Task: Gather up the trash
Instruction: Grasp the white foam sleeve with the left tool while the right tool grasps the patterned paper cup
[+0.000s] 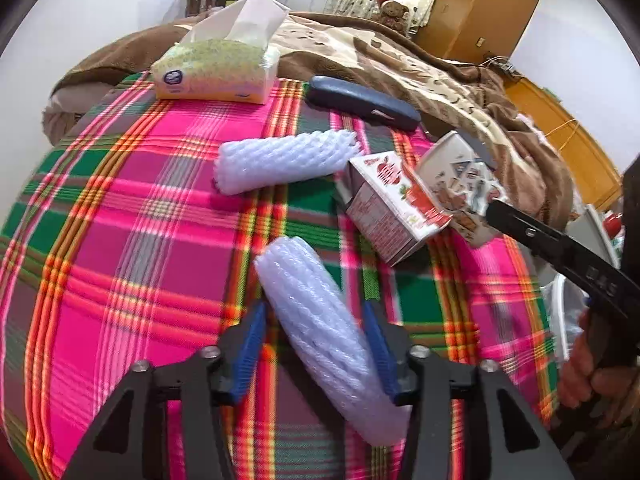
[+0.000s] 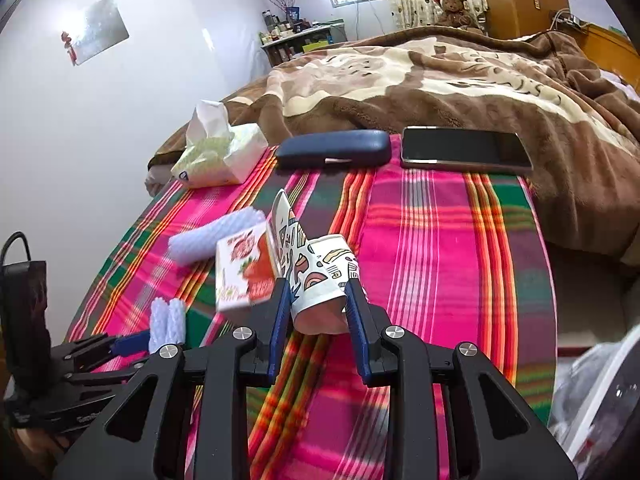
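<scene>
Our left gripper [image 1: 316, 344] straddles a white foam net sleeve [image 1: 324, 332] lying on the plaid blanket [image 1: 120, 260]; its blue fingers [image 1: 252, 352] stand apart on either side of the sleeve, and we cannot tell whether they touch it. In the right wrist view that gripper [image 2: 132, 344] sits at about eight o'clock, with the end of the sleeve [image 2: 168, 320] showing at its fingers.

Our right gripper [image 2: 316, 292] is clamped on a crushed paper cup [image 2: 320, 280] with a doodle print, its blue fingers [image 2: 280, 320] pressing the cup's sides. In the left wrist view the cup [image 1: 456, 184] appears at about two o'clock, held at the tip of the right gripper [image 1: 496, 208], just beside a small red-and-white juice carton [image 1: 392, 208].

The carton [image 2: 244, 272] lies just left of the cup, at about ten o'clock from it. A second foam net sleeve [image 1: 280, 160] lies at twelve o'clock from the left gripper, near the carton. Farther off, at the blanket's far edge, we see a tissue pack [image 1: 216, 72], a dark blue case [image 1: 360, 102] and a phone [image 2: 464, 148] just beside the case. A brown blanket [image 2: 440, 80] covers the bed beyond them.
</scene>
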A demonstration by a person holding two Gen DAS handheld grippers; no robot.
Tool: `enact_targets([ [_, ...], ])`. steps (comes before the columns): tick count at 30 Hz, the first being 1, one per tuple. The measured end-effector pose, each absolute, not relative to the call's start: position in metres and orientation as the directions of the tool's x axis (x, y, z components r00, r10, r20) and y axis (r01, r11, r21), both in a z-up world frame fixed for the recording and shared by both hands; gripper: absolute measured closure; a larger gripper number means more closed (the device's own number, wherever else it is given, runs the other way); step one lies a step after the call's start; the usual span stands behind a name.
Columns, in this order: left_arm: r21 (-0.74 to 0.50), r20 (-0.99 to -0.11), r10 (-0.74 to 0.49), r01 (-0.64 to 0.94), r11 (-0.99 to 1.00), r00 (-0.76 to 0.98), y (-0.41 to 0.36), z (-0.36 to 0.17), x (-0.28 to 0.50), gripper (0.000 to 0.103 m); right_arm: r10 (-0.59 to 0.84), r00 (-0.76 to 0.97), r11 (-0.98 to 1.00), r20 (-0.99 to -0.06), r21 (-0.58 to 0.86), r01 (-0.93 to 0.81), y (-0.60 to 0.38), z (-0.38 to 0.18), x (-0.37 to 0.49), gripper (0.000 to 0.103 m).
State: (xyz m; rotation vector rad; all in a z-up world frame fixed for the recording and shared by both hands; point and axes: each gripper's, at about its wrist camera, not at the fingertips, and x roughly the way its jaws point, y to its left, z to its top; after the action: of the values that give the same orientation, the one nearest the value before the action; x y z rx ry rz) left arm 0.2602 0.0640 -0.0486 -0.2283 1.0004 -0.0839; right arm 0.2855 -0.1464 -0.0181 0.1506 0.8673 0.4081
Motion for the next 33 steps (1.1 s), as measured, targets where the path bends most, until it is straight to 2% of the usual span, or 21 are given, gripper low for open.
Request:
enact_targets([
  [4, -0.208, -0.831, -0.127, -0.09, 0.974, 0.542, 0.064, -0.047, 0.251, 0.044, 0.395, 0.583, 0.919, -0.71, 0.297, -0.261, -0.152, -0.021, 0.274, 0.074],
  [8, -0.178, -0.839, -0.092, -0.111, 0.978, 0.537, 0.064, -0.049, 0.246, 0.044, 0.397, 0.583, 0.918, -0.709, 0.31, -0.248, -0.156, -0.024, 0.263, 0.074],
  [12, -0.206, -0.835, -0.119, -0.105, 0.973, 0.538, 0.061, -0.049, 0.242, 0.045, 0.394, 0.592, 0.919, -0.703, 0.307, -0.248, -0.156, -0.023, 0.254, 0.074],
  [13, -0.208, -0.833, -0.121, -0.101, 0.973, 0.54, 0.06, -0.048, 0.241, 0.047, 0.397, 0.589, 0.918, -0.704, 0.311, -0.247, -0.156, -0.024, 0.253, 0.074],
  [14, -0.216, -0.831, -0.131, -0.097, 0.972, 0.541, 0.058, -0.048, 0.24, 0.055, 0.399, 0.587, 0.917, -0.705, 0.314, -0.246, -0.157, -0.024, 0.25, 0.074],
  [17, -0.198, -0.831, -0.128, -0.074, 0.977, 0.542, 0.049, -0.048, 0.237, 0.063, 0.395, 0.587, 0.919, -0.707, 0.313, -0.242, -0.157, -0.025, 0.245, 0.074],
  [22, -0.188, -0.829, -0.14, -0.034, 0.982, 0.542, 0.035, -0.047, 0.231, 0.073, 0.4, 0.592, 0.916, -0.7, 0.33, -0.228, -0.163, -0.025, 0.238, 0.074],
  [33, -0.189, -0.804, -0.185, 0.052, 0.981, 0.565, 0.008, -0.032, 0.212, 0.074, 0.389, 0.644, 0.915, -0.658, 0.355, -0.19, -0.184, -0.014, 0.214, 0.074],
])
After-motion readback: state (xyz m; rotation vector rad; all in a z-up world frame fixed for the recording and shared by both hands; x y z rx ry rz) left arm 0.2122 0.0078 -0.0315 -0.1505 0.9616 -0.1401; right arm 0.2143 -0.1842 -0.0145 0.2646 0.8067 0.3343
